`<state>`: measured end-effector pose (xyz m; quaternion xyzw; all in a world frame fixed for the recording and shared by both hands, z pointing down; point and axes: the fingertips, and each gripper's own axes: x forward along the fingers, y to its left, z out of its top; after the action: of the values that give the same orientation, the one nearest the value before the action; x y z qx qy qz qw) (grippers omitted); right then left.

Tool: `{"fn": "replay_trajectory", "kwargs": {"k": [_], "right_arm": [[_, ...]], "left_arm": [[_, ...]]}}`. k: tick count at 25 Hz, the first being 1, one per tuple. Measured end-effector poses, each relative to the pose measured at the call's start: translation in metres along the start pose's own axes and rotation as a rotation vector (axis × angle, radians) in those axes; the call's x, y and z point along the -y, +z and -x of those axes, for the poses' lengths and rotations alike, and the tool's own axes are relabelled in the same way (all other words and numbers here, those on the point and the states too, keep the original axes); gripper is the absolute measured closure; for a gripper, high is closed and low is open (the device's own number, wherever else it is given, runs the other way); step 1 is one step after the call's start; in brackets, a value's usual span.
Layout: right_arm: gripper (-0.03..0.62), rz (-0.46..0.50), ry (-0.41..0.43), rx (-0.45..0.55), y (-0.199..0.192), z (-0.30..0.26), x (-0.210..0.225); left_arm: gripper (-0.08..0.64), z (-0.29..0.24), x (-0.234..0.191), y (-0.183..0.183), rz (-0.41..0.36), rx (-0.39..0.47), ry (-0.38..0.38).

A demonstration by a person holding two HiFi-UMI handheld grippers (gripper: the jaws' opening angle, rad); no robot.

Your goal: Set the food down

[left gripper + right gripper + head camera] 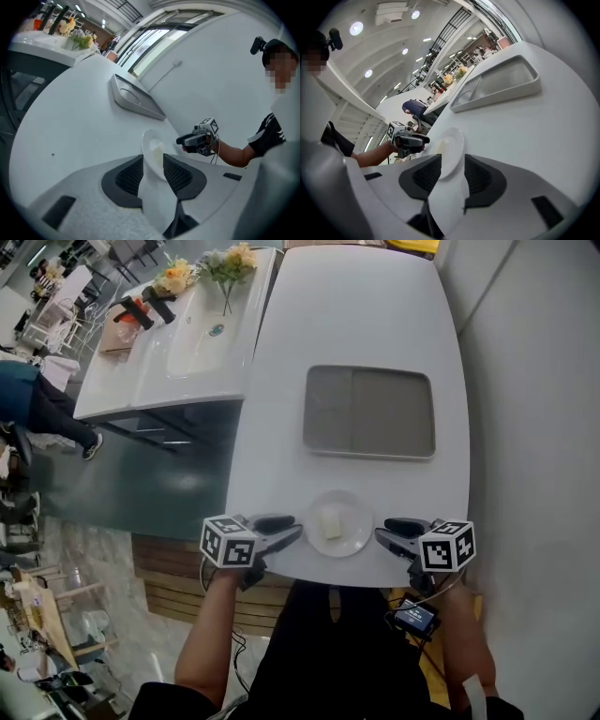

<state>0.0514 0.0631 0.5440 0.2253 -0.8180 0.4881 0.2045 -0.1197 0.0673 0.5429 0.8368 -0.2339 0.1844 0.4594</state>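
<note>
A small white plate [352, 529] with a pale block of food [331, 524] rests on the white table [356, 324], close to its near edge. My left gripper [292, 529] lies just left of the plate's rim and my right gripper [384, 530] just right of it, both low over the table. In the left gripper view the jaws [153, 161] stand apart, with the plate [151, 138] just ahead of the gap and the right gripper [180, 139] beyond. The right gripper [452, 161] is likewise open in its own view, facing the plate [450, 150] and the left gripper [425, 139]. Neither pad presses the rim.
A grey rectangular tray [369, 412] lies in the middle of the table. A white wall [534, 381] runs along the right. To the left stands a second white counter [122, 381] with a basin and flowers [225, 263]. A person [37, 399] stands far left.
</note>
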Motion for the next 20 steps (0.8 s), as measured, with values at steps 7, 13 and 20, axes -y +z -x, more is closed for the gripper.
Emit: {"fn": "replay_trajectory", "kwargs": {"k": [7,13,20], "right_arm": [[0.502,-0.039,-0.035,-0.035,-0.001,-0.01,0.01],[0.502,-0.099,-0.036,-0.071,-0.006,-0.017,0.016],[0.502,-0.157,-0.019,-0.101,-0.007,-0.026,0.019]], "left_arm": [[0.454,-0.01,-0.002,-0.01,0.032,-0.12,0.019],[0.454,-0.012,-0.012,-0.012,0.079,-0.143,0.053],[0.456,-0.021,-0.01,-0.008,0.09,-0.154,0.024]]}}
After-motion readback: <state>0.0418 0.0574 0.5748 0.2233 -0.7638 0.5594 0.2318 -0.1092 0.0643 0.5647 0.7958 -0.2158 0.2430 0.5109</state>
